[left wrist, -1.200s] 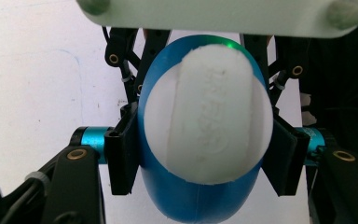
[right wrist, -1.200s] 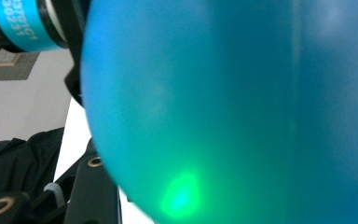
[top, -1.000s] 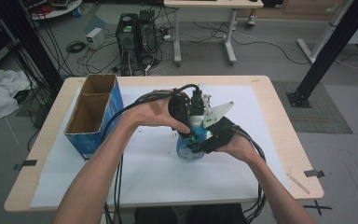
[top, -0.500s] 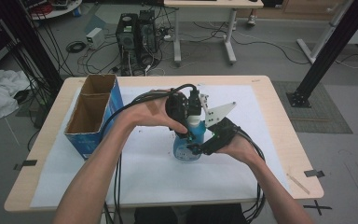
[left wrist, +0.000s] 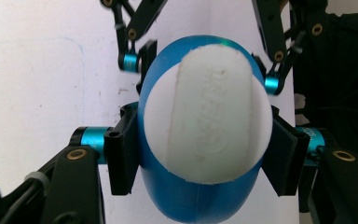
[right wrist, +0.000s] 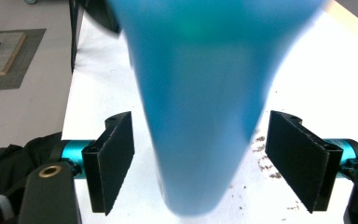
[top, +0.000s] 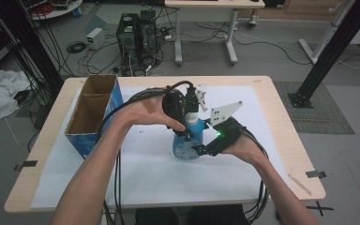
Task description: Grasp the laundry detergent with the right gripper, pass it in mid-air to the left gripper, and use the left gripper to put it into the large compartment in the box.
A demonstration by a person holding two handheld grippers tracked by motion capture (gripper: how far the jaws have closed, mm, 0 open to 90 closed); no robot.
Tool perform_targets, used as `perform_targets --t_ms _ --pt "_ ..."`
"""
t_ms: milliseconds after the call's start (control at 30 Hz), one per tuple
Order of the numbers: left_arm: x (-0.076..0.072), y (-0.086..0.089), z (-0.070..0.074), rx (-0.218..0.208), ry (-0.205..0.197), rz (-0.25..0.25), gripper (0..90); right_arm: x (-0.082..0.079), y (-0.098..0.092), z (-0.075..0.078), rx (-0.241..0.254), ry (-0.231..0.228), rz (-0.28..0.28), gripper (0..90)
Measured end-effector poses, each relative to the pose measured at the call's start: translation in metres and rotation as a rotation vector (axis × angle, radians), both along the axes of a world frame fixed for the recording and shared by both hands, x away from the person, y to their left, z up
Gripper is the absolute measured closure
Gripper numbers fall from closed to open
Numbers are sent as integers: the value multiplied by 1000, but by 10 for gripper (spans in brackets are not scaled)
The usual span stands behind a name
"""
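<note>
Two hand-held grippers meet at my blue bottle with white cap, mid-tabletop: left hand-held gripper pinches its top, right hand-held gripper stays spread around its blurred body.

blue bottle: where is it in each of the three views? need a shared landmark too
High view: bottle stands at table centre, between both grippers.
Left gripper view: seen from above, centre frame, white cap uppermost, the jaws pressed on its sides.
Right gripper view: blurred blue body fills the centre, jaws apart on either side, not touching.
Shared landmark: the white sheet under the bottle.
</note>
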State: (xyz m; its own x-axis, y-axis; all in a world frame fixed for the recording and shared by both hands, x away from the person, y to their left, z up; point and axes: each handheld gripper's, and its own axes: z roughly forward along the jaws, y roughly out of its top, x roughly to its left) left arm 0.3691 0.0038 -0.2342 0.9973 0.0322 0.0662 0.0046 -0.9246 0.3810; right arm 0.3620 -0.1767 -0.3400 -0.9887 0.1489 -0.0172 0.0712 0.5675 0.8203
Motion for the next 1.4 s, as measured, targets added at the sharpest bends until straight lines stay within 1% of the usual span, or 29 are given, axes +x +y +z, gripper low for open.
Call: perform_targets --t_ms 100,167,200,233,267,300,367,400,433,467,500,533,567,600,667,767,833,867,967,1000,1033,1067,1100,1200,1233,1267,1300,1367,1400 --pt "1 8 8 7 4 41 381 -2 -6 2 -18 -8 -27 218" --pt "1 8 8 7 4 41 381 -2 -8 3 -25 -7 -39 218" --pt "2 16 19 16 0 78 381 -2 -14 4 -31 -3 -51 215" --pt "2 16 19 16 0 78 381 -2 -16 4 -35 0 -55 200" --pt "4 24 28 31 10 114 381 -2 -19 4 -48 1 -70 157" --pt "5 27 32 40 14 133 381 -2 -21 4 -57 -4 -80 138" --pt "6 37 42 48 16 169 381 -3 -28 5 -73 -8 -96 138" --pt "6 37 42 48 16 169 381 -4 -30 6 -74 -9 -102 137" --pt "8 47 53 49 14 203 381 -5 -34 7 -75 -11 -108 137" --pt "8 47 53 49 14 203 380 -5 -34 7 -75 -11 -108 137" --pt "9 58 65 46 9 239 381 -7 -40 9 -85 -26 -124 136" --pt "9 58 65 46 9 239 380 -8 -42 10 -90 -27 -129 136" --pt "10 63 71 46 8 258 381 -8 -45 10 -98 -36 -132 135" --pt "11 75 81 63 13 296 380 -9 -48 11 -114 -40 -133 135" --pt "11 86 91 64 8 334 381 -12 -51 13 -133 -64 -141 135" --pt "12 104 107 70 0 391 381 -14 -58 15 -145 -72 -155 135" --pt "12 104 107 70 0 391 381 -15 -61 15 -152 -70 -159 135" --pt "13 118 120 64 -6 437 381 -16 -66 15 -168 -75 -172 135" --pt "14 142 138 56 -26 514 380 -17 -71 14 -176 -73 -191 135" --pt "14 142 138 56 -26 514 381 -17 -71 14 -176 -73 -191 135" --pt "15 149 142 52 -25 538 381 -17 -73 14 -176 -78 -197 134" --pt "16 162 146 35 -22 583 381 -17 -77 14 -169 -81 -206 134" --pt "16 162 146 35 -22 583 380 -17 -78 14 -168 -82 -211 135" --pt "19 181 150 15 -18 652 381 -18 -80 13 -168 -81 -217 134" --pt "19 190 150 17 -17 699 381 -18 -81 13 -170 -82 -220 135" --pt "20 194 150 21 -17 727 381 -18 -83 13 -172 -83 -225 135" --pt "20 194 150 21 -17 727 381 -18 -84 12 -172 -81 -228 135" --pt "22 205 149 36 -18 786 381 -18 -87 11 -171 -77 -235 135" --pt "22 208 148 32 -26 803 381 -18 -87 10 -168 -76 -241 135"
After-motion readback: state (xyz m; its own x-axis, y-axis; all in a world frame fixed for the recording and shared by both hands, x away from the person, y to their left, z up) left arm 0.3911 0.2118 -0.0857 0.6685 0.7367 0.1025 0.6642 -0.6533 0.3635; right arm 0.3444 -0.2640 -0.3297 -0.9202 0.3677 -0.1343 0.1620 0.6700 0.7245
